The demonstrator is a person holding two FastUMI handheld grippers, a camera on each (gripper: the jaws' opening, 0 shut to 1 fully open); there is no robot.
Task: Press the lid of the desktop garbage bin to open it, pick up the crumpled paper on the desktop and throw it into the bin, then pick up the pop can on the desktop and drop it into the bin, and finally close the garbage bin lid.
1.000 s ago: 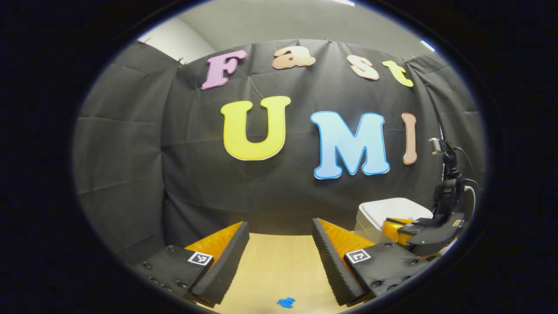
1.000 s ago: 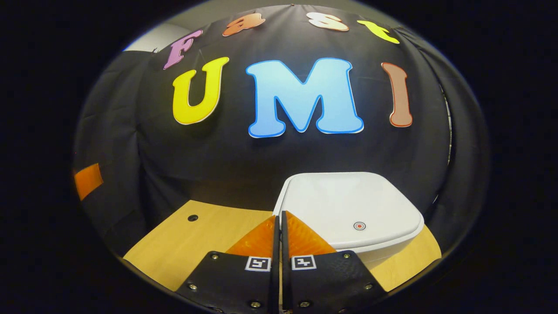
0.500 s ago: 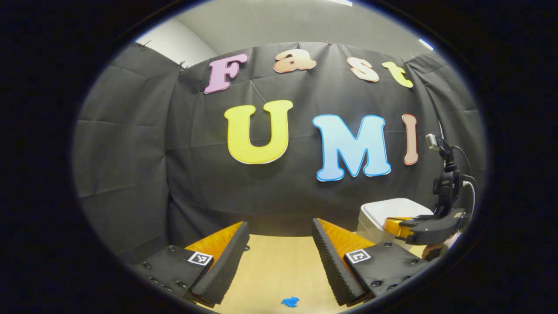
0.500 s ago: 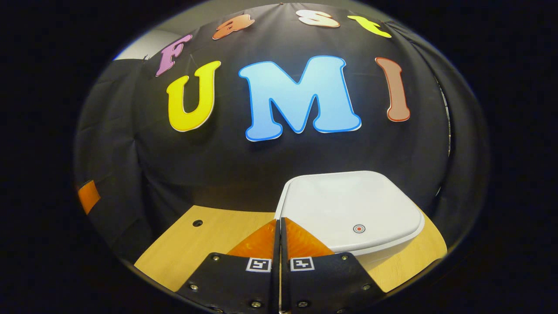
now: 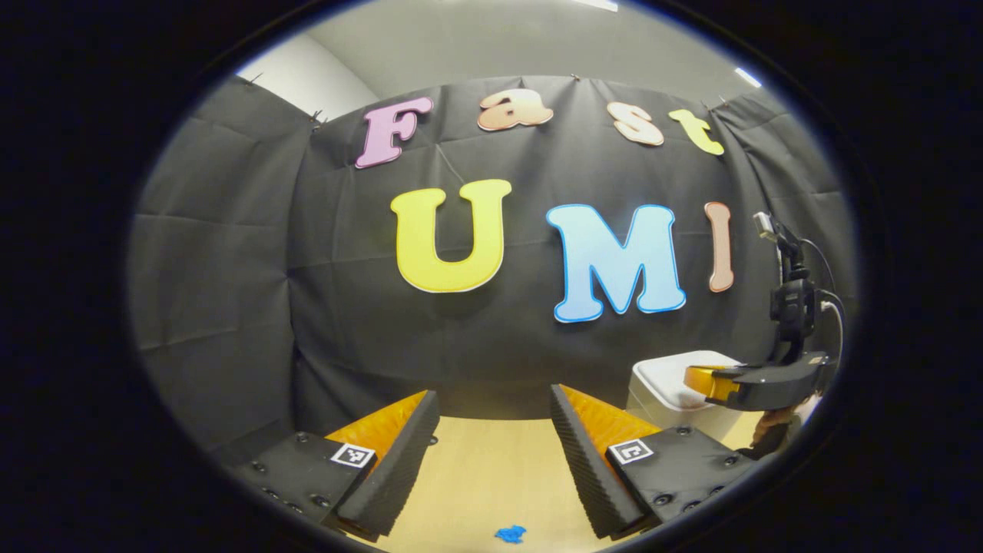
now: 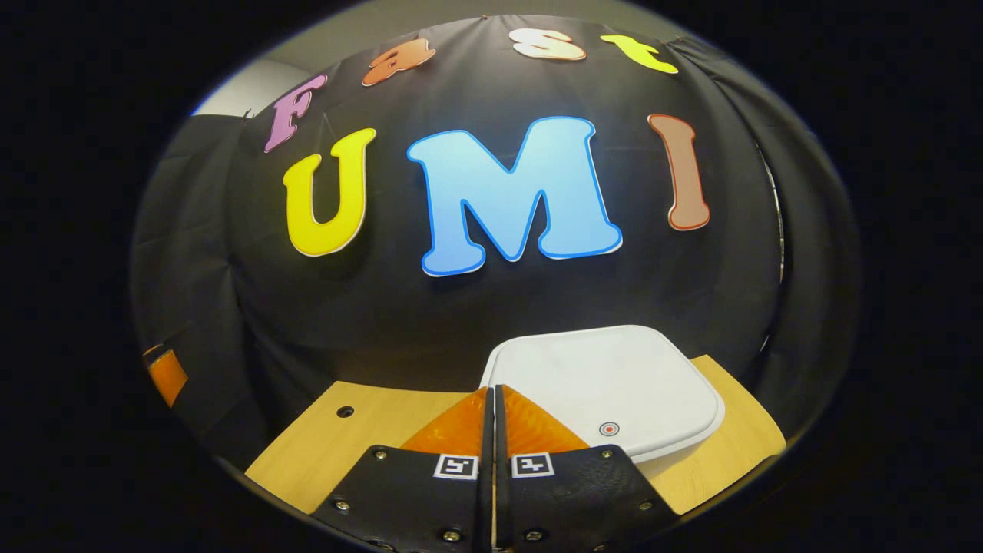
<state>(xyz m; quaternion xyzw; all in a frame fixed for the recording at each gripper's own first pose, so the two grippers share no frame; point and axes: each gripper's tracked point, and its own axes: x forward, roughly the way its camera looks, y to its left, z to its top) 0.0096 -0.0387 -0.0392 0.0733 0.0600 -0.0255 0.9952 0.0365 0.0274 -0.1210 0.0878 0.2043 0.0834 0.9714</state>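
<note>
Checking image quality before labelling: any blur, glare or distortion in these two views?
Left gripper view: sharp, strong fisheye bowing of the wall, bin small at the edge. Right gripper view: sharp, soft sheen on the white bin lid, no blown glare; tabletop evenly lit.

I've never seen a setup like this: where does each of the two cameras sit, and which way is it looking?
Left gripper view: rides the left gripper, looking along its open fingers over the wooden table toward the cloth wall; the right gripper hangs above the white bin.
Right gripper view: rides the right gripper, fingers shut, looking down on the bin's closed lid.
Shared: bin, table, wall.
</note>
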